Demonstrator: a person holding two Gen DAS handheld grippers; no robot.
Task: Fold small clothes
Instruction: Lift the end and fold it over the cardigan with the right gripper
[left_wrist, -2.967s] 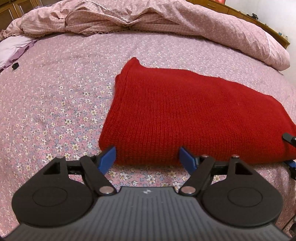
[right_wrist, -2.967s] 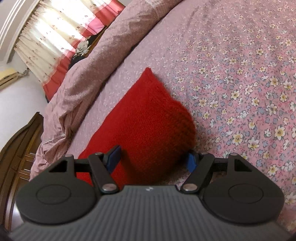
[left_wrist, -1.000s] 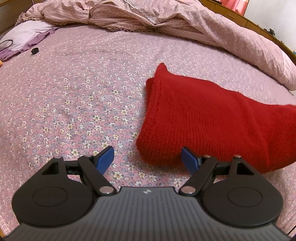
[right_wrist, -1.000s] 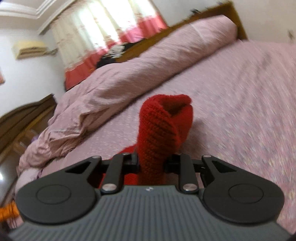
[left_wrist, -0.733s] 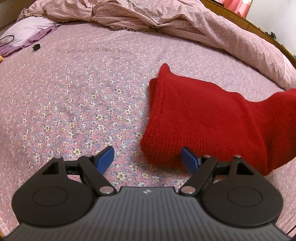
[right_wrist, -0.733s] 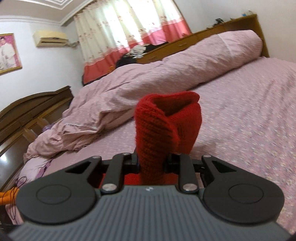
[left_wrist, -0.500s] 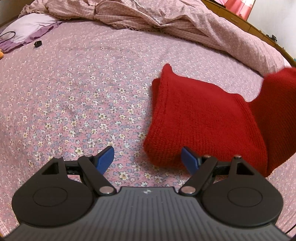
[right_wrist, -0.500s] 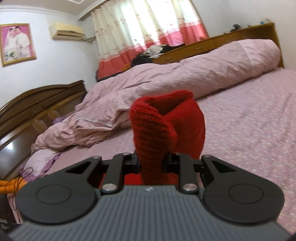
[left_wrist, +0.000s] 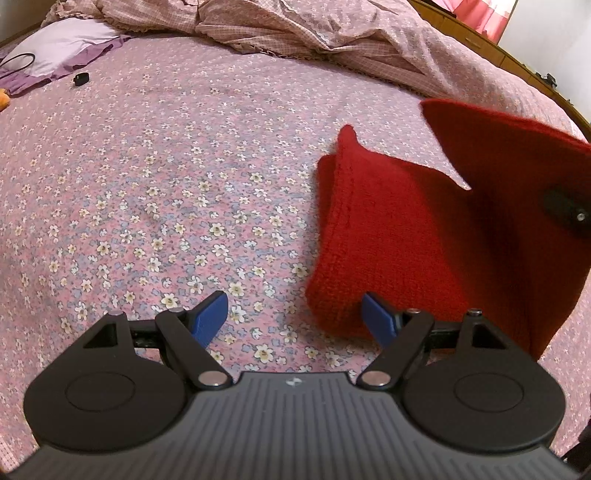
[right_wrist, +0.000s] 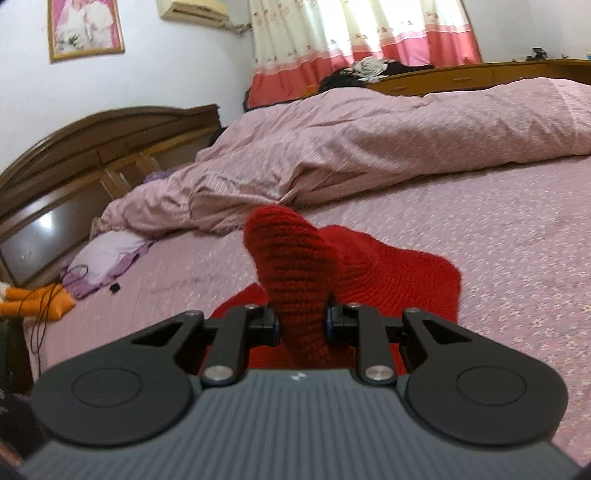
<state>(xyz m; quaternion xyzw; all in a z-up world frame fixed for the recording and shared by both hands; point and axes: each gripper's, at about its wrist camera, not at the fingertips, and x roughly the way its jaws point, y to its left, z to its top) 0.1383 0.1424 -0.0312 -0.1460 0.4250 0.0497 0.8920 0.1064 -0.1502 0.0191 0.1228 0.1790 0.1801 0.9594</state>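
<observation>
The red knit garment (left_wrist: 399, 236) lies on the floral bedsheet (left_wrist: 147, 166), one end lifted and curled over the rest. My right gripper (right_wrist: 301, 325) pinches that raised fold between its pads. My left gripper (left_wrist: 295, 317) hangs spread wide just beside the garment's near corner, holding nothing. A rumpled pink duvet (right_wrist: 369, 140) lies beyond

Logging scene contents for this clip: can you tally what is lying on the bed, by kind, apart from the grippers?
Red knitted garments: 1, one end lifted in the right gripper
Pink quilts, bunched: 1
Pale purple pillows: 1
Small black objects: 1
Black cable loops: 1
Total: 5
</observation>
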